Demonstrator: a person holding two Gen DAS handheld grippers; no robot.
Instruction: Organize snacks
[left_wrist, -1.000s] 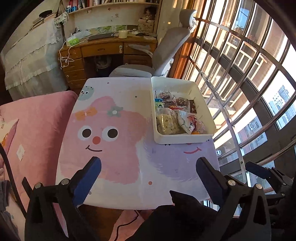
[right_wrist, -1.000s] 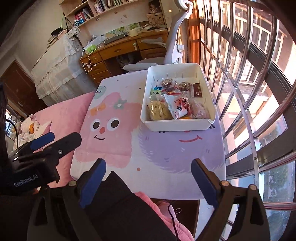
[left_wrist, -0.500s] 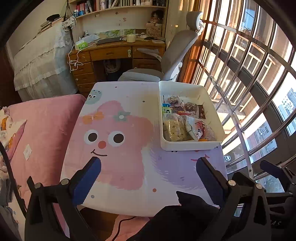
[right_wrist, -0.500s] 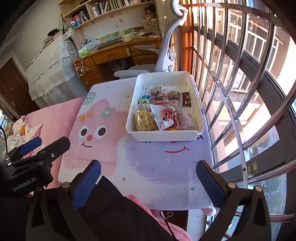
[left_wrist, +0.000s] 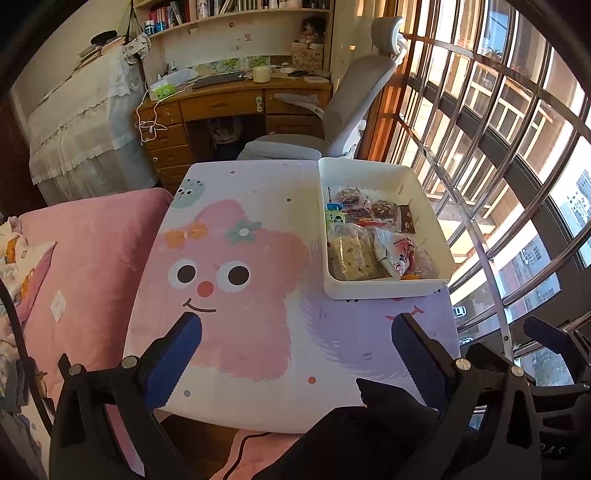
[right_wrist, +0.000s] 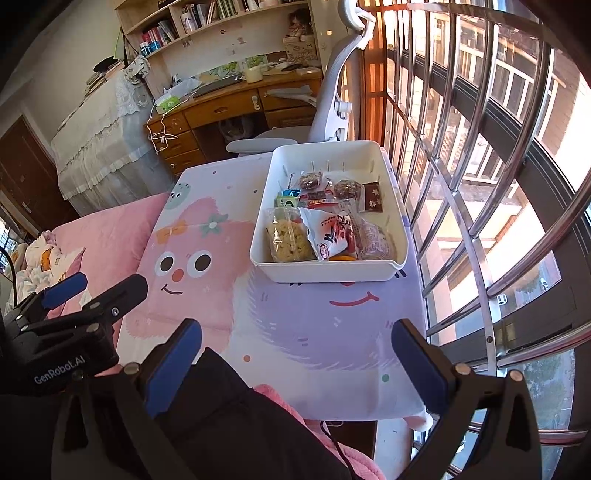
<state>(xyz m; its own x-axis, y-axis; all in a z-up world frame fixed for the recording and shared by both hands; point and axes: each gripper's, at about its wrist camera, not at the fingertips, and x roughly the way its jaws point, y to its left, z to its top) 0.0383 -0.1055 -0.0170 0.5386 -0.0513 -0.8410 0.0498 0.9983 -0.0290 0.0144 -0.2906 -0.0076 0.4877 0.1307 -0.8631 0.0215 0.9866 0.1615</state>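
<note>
A white bin (left_wrist: 384, 291) (right_wrist: 325, 275) stands on the right half of a small table with a cartoon cloth (left_wrist: 236, 295) (right_wrist: 314, 325). Inside lie several snack packets: a clear bag of pale cereal pieces (left_wrist: 352, 253) (right_wrist: 288, 240), a white and red pouch (left_wrist: 395, 249) (right_wrist: 330, 234), dark wrapped cakes (left_wrist: 384, 210) (right_wrist: 347, 188). My left gripper (left_wrist: 295, 332) hangs open over the table's near edge, well short of the bin, nothing between its fingers. My right gripper (right_wrist: 295, 332) is also open and empty above the near edge. The left gripper (right_wrist: 64, 295) shows at the lower left of the right wrist view.
A pink cushioned seat (left_wrist: 85, 251) borders the table on the left. Metal window bars (left_wrist: 480, 206) (right_wrist: 472, 206) run close along the right side. Beyond the table stand a grey office chair (left_wrist: 332, 122) and a wooden desk (left_wrist: 229, 107). A dark-clothed leg (right_wrist: 236, 417) lies below the grippers.
Both views have tilted up slightly, so the table and bin sit lower in frame and look a bit farther away. The right gripper's fingers spread a little wider. Nothing on the table moved.
</note>
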